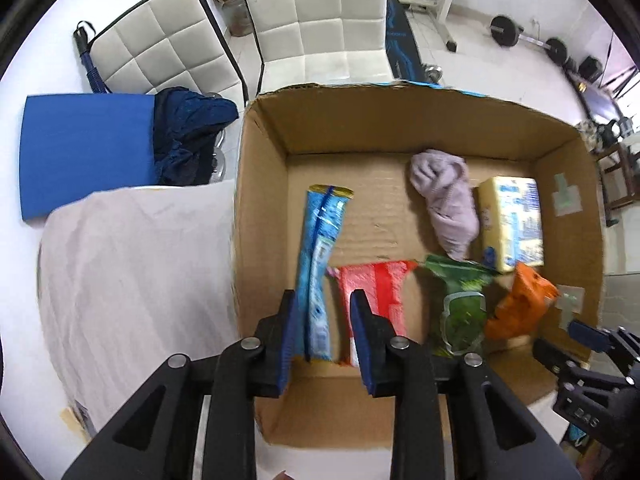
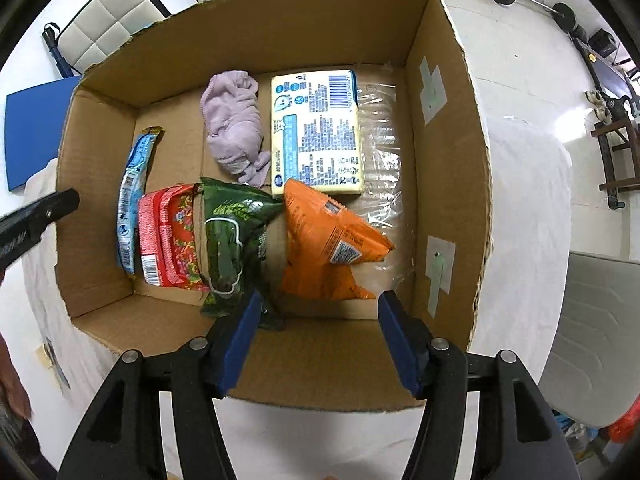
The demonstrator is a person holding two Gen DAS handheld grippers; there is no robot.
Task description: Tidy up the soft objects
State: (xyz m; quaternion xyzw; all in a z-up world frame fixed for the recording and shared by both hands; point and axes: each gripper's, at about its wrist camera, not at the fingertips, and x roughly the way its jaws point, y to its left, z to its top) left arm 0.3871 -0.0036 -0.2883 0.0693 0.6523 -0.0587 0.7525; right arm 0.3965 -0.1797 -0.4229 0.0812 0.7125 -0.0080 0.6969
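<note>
Directly beyond the parted right hand-held gripper [image 2: 316, 304] lies the orange packet [image 2: 320, 240].

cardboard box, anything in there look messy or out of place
Mostly tidy. The green packet lies tilted, overlapping the red packet, and the orange packet leans over the corner of the yellow pack. The cardboard box has ragged torn top edges. Nothing looks spilled.
</note>
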